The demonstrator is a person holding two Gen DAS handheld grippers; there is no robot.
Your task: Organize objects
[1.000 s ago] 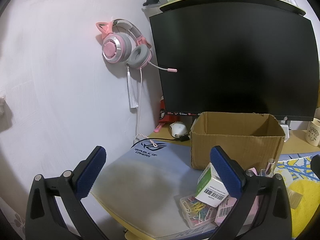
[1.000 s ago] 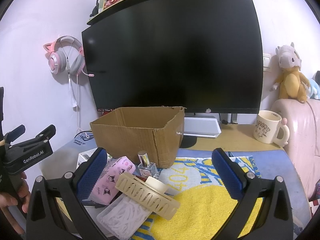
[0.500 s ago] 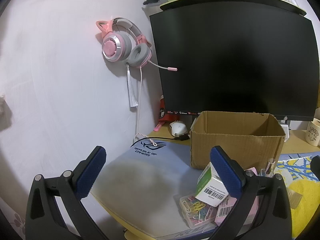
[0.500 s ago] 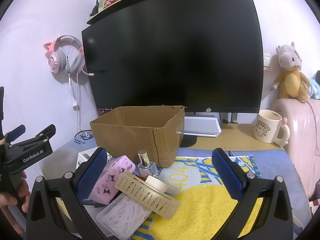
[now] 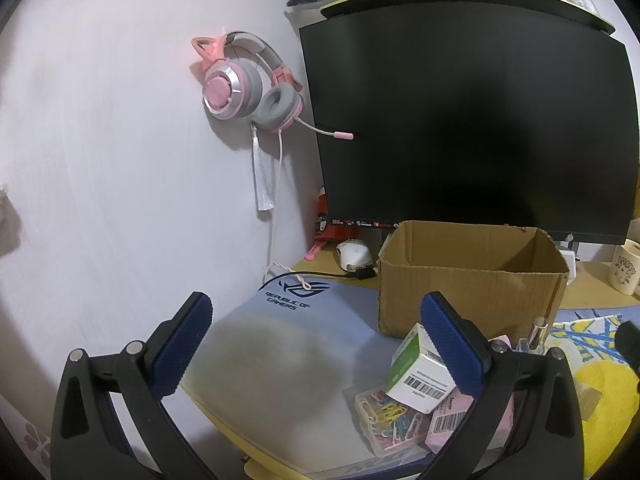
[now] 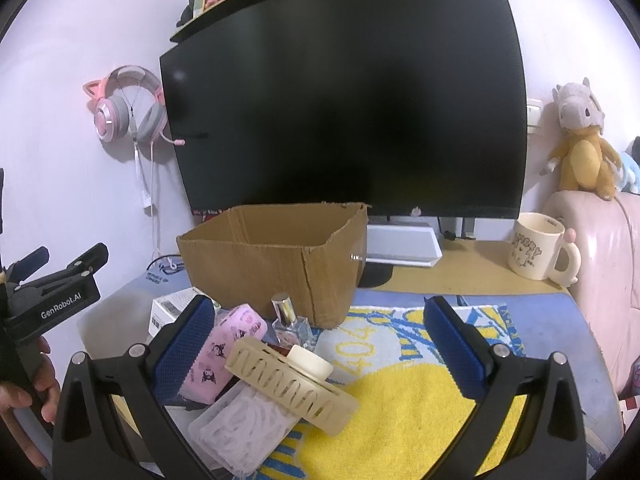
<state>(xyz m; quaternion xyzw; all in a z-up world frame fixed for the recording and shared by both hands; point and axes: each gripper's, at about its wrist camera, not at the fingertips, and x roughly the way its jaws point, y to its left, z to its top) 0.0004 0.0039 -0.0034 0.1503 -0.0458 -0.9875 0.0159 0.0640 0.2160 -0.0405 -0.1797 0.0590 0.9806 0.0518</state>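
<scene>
A cardboard box point(image 6: 276, 256) sits before the big screen point(image 6: 344, 108). Little things pile by it: a pink case point(image 6: 224, 348), a bottle point(image 6: 290, 320). Both grippers, left point(image 5: 320, 344) and right point(image 6: 320, 348), are wide open, holding nothing.

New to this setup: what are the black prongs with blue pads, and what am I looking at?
They are two hand-held grippers, each with a camera looking along its fingers. One picture comes from the left gripper, the other from the right gripper. Both are open and hold nothing. On the desk stand a cardboard box, open on top, and in front of it a clutter: a white carton, a clip case, a pink case, a perfume bottle and a beige rack. A mug stands apart.
</scene>
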